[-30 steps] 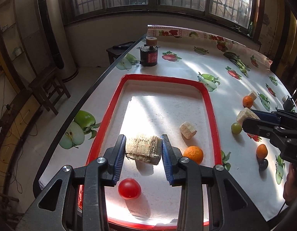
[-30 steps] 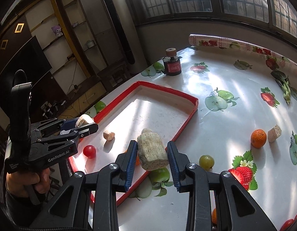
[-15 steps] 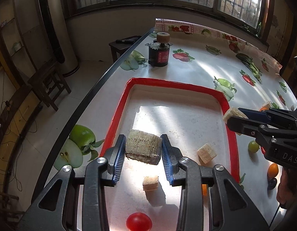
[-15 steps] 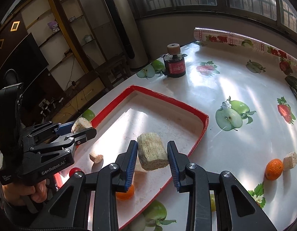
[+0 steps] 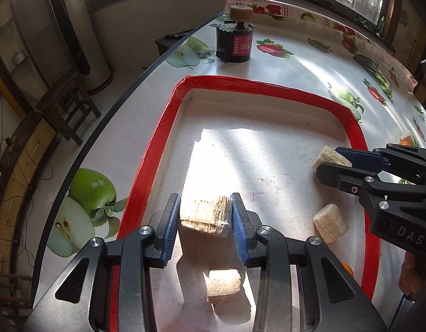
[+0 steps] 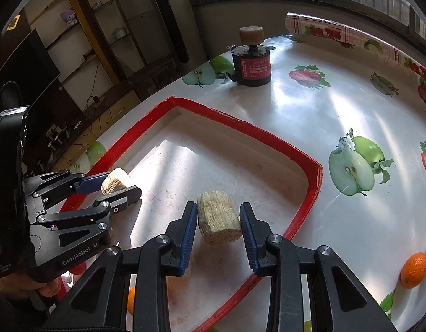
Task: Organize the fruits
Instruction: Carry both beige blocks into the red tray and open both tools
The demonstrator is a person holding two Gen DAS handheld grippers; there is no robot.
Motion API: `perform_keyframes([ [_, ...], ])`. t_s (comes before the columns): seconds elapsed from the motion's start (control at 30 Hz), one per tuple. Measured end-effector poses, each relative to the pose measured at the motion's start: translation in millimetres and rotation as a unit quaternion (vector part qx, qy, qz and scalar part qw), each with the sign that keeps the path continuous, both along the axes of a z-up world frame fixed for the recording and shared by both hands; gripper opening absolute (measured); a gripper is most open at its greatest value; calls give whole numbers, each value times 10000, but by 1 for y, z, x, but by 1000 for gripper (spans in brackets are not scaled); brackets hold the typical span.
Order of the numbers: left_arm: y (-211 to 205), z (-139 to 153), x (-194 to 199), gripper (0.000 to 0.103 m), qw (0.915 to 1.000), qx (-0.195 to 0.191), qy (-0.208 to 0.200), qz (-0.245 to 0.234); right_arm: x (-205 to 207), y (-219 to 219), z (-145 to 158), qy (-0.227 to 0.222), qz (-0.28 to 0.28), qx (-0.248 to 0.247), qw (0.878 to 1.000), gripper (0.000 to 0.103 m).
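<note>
A red-rimmed white tray (image 5: 157,138) (image 6: 309,191) lies on the fruit-print table. My left gripper (image 5: 204,221) is shut on a pale fibrous chunk (image 5: 204,215) over the tray's near-left part; it also shows in the right wrist view (image 6: 117,181). My right gripper (image 6: 218,225) is shut on a second pale chunk (image 6: 218,221) over the tray's right side; the left wrist view shows it (image 5: 330,158). Two smaller chunks (image 5: 224,282) (image 5: 330,222) lie in the tray. An orange (image 6: 413,269) sits on the table at the right.
A black motor with a red label and a tan wheel (image 5: 236,38) (image 6: 253,61) stands beyond the tray's far end. The table's left edge (image 5: 83,155) drops to the floor, with a wooden stool (image 5: 66,102) below. A rolled cloth (image 6: 351,33) lines the far edge.
Both grippers have moved forward over the tray with their chunks still held. The red tomato has dropped out of the left wrist view, and the motor looms closer.
</note>
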State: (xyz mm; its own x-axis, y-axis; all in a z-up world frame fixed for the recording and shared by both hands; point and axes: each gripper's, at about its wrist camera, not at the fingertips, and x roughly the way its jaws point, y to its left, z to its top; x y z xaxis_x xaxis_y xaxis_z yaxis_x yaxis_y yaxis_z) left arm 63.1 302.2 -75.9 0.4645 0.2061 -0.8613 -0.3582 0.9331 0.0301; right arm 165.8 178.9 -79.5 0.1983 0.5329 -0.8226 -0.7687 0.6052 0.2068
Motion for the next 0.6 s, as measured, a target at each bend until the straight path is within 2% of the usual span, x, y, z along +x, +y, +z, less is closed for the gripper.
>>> perform_keyframes([
  [0.27, 1, 2, 2, 35, 9998, 44, 102, 136, -2, 3, -3, -10, 82, -7, 10000, 38],
  [0.5, -2, 22, -9, 35, 9995, 187, -83, 232, -9, -10, 18, -128, 25, 142, 9998, 41],
  [0.6, -7, 32, -16, 43, 9992, 267, -195, 239, -16, -23, 32, -195, -16, 286, 9994, 42],
])
